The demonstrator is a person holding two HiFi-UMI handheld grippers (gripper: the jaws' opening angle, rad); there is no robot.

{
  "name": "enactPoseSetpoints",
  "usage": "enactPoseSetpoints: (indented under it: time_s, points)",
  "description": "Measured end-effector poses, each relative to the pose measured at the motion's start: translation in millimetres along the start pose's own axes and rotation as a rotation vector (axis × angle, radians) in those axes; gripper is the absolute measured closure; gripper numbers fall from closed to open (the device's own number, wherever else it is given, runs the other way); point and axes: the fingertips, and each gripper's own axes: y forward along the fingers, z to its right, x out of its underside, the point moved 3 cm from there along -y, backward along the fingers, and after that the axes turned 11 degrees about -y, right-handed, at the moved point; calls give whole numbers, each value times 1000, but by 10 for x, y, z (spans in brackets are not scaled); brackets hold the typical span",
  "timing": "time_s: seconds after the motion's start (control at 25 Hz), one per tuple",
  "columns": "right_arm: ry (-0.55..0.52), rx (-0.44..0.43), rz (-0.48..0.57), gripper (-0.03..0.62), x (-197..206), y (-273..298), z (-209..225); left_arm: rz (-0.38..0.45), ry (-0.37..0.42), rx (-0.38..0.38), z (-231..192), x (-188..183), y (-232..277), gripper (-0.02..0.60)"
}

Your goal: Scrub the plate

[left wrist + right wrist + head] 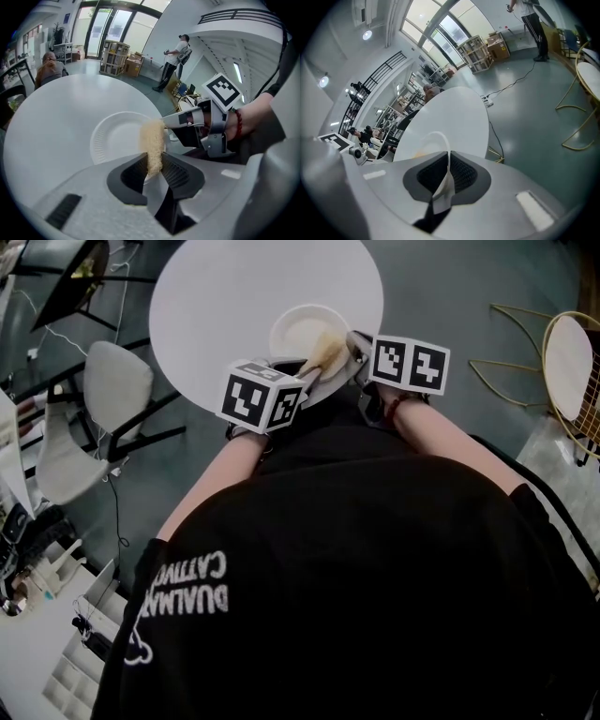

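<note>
A white paper plate (pixel 298 331) lies near the front edge of a round white table (pixel 216 306). My left gripper (pixel 311 369) is shut on a tan sponge (pixel 324 351) that rests on the plate's near side. In the left gripper view the sponge (pixel 152 145) stands upright between the jaws over the plate (pixel 115 138). My right gripper (pixel 356 348) pinches the plate's right rim. Seen along the right gripper (pixel 446 171), the thin white plate edge (pixel 440 140) runs between the pads. The right gripper (pixel 173 123) also shows in the left gripper view, at the plate's rim.
A white chair (pixel 117 381) stands left of the table and a gold wire chair (pixel 567 362) at the right. White shelving (pixel 56 652) sits at bottom left. A person (pixel 176 54) stands far across the room by crates (pixel 115 56).
</note>
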Motion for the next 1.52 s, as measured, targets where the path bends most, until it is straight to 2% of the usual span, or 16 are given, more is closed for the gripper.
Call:
enactPoseSetpoints:
  time_s: [0.24, 0.4, 0.92, 1.52]
  points:
    - [-38, 0, -22, 568, -8, 15, -17, -44, -12, 7, -35, 66, 69, 492]
    - [-55, 18, -40, 568, -6, 2, -7, -54, -5, -32, -100, 72, 29, 492]
    - [-80, 63, -38, 565, 52, -7, -28, -13, -77, -21, -291, 129, -75, 492]
    - [-52, 81, -23, 565, 136, -15, -48, 60, -101, -101, -543, 129, -264, 491]
